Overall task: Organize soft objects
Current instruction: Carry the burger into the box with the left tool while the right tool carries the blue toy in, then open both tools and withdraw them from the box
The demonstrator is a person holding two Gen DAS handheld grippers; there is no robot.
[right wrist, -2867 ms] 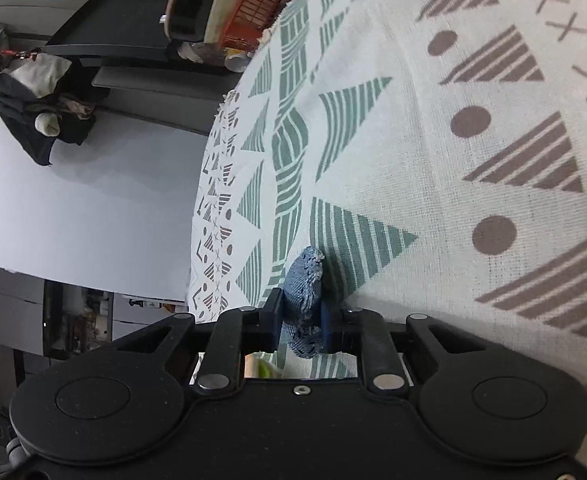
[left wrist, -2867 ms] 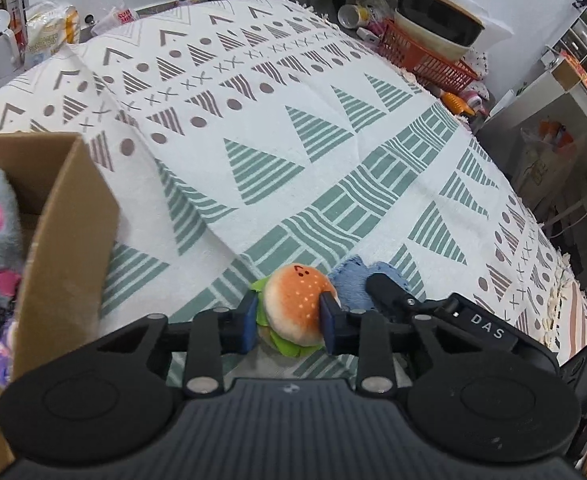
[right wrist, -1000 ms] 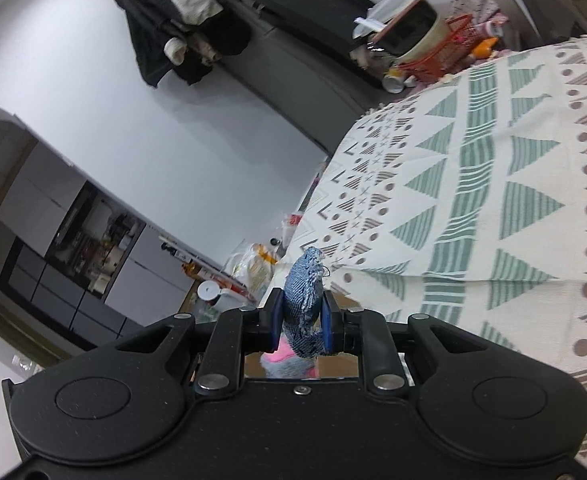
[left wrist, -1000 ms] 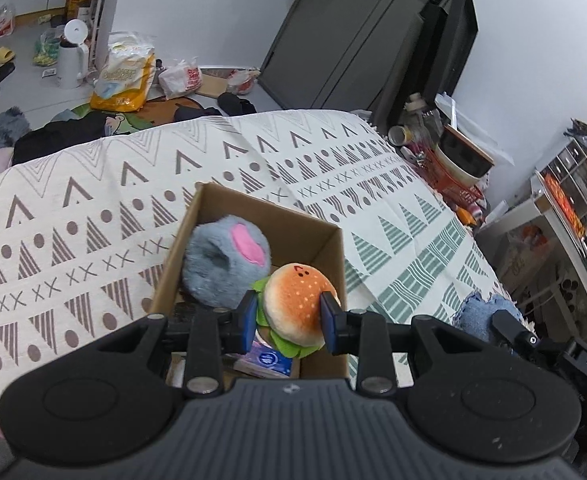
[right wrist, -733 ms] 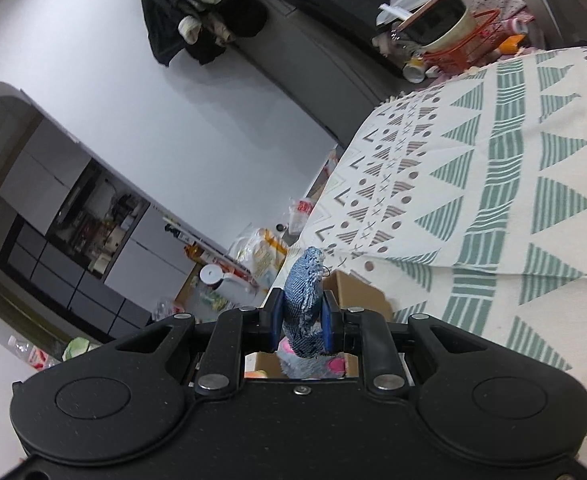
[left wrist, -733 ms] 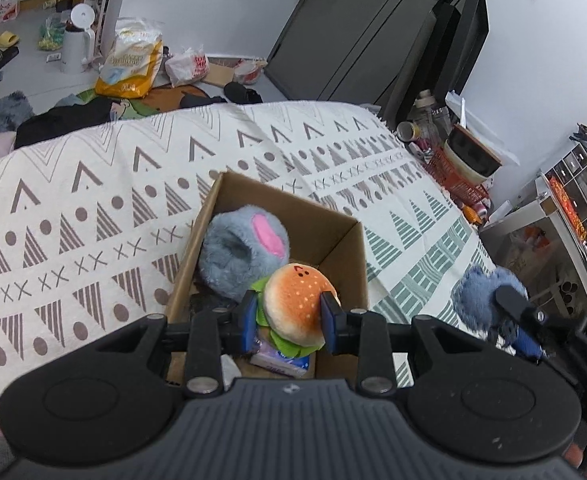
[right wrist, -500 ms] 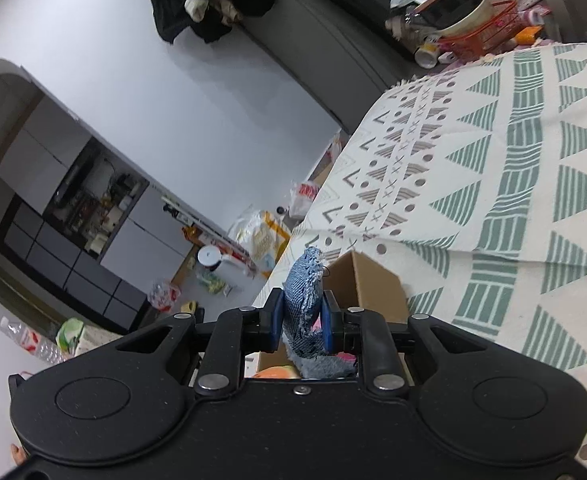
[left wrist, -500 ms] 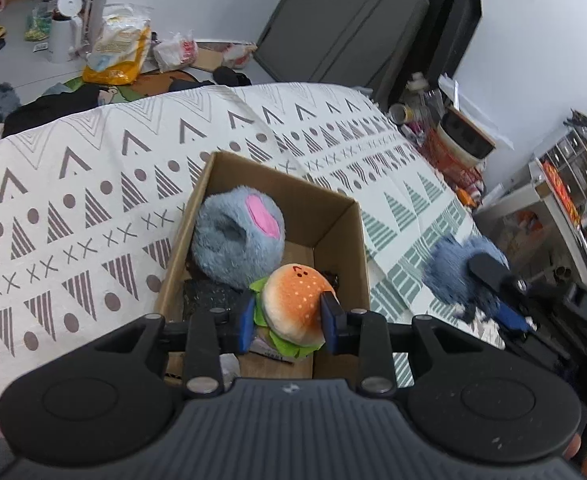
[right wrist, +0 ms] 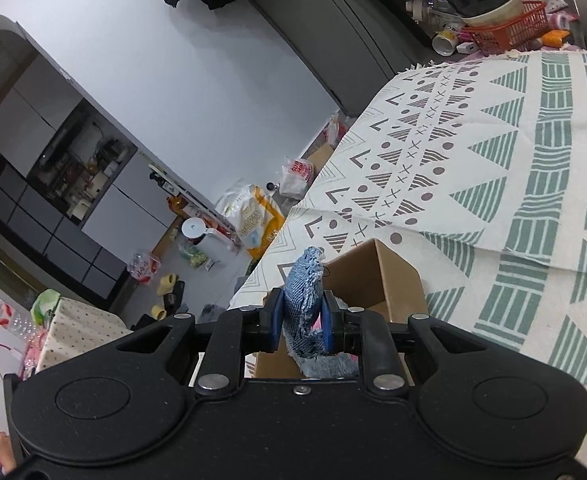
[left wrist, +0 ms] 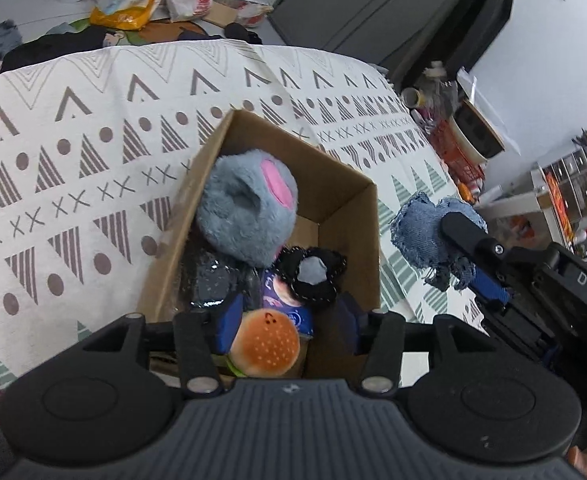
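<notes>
At the bottom centre of the left wrist view, the left gripper [left wrist: 287, 326] has its fingers spread wide, and the burger plush [left wrist: 264, 347] sits loose between them, apparently touching neither pad, low at the near end of the cardboard box [left wrist: 367, 216]. In the right wrist view, the right gripper [right wrist: 301, 322] has its fingers closed tight on a frayed denim patch [right wrist: 304, 304], held upright just above the box's near corner; from the left view the patch hangs at middle right, just outside the box's right wall. To finish well, the left gripper should lift straight up and clear so it does not drag the burger out, and the right one should carry the patch over the wall to the open middle before letting go. The box already holds a grey plush with a pink patch [left wrist: 247, 204] at the far end, a small black plush [left wrist: 311, 274] in the centre and a purple packet [left wrist: 281, 300] beneath it, so free room is scant. The box rests on a bed covered by a patterned blanket [left wrist: 73, 168]. Bags and clothes litter the floor at upper left; a red basket [right wrist: 505, 34] stands at upper right of the right view, well apart.
</notes>
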